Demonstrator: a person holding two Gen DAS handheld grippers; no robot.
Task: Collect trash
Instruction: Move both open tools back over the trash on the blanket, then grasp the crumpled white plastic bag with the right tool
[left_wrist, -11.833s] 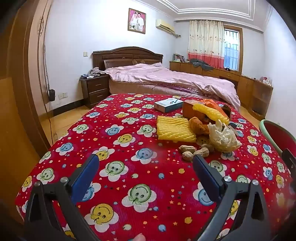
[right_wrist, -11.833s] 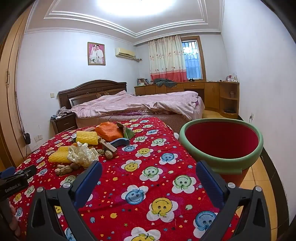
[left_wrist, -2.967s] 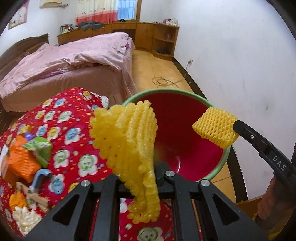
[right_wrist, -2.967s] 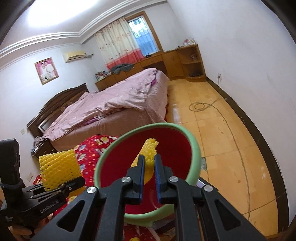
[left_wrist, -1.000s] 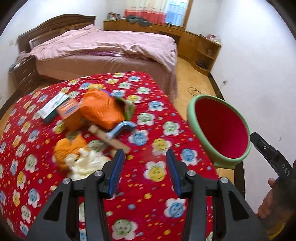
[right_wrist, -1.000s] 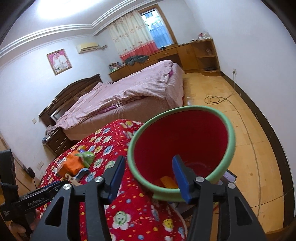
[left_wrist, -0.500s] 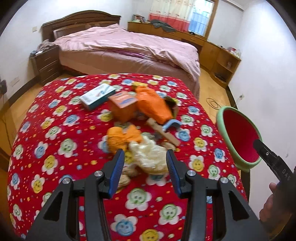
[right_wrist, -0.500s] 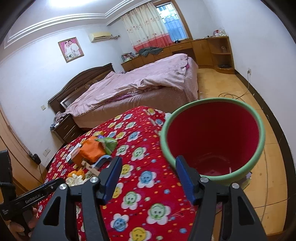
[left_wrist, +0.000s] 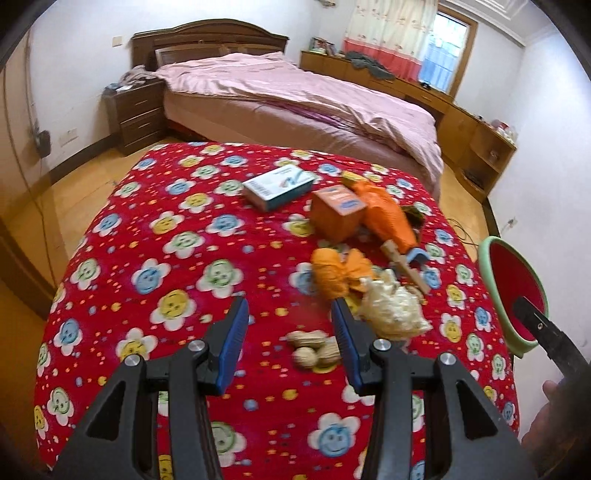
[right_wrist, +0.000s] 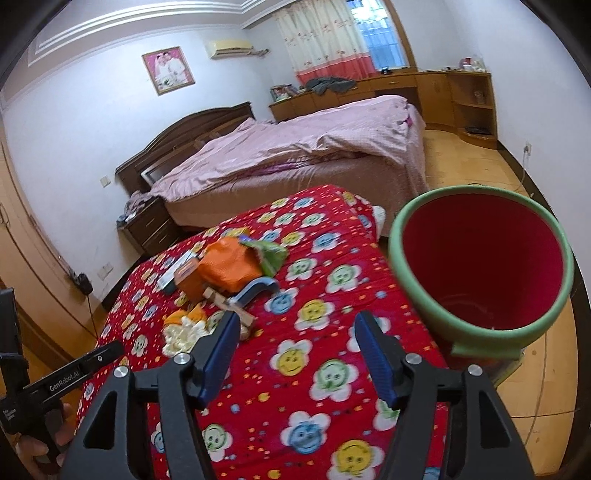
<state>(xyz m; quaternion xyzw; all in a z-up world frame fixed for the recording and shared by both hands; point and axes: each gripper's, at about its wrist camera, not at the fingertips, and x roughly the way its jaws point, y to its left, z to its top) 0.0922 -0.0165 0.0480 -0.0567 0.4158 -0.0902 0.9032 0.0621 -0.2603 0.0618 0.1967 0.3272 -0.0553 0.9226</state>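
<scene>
Both tools hung released and empty: the left tool (left_wrist: 290, 325) above the peanuts (left_wrist: 314, 349) and crumpled white wrapper (left_wrist: 393, 312) on the bench (left_wrist: 147, 240), the right tool (right_wrist: 295, 339), jaws just widened, near the red bin (right_wrist: 480, 266) right of it.
</scene>
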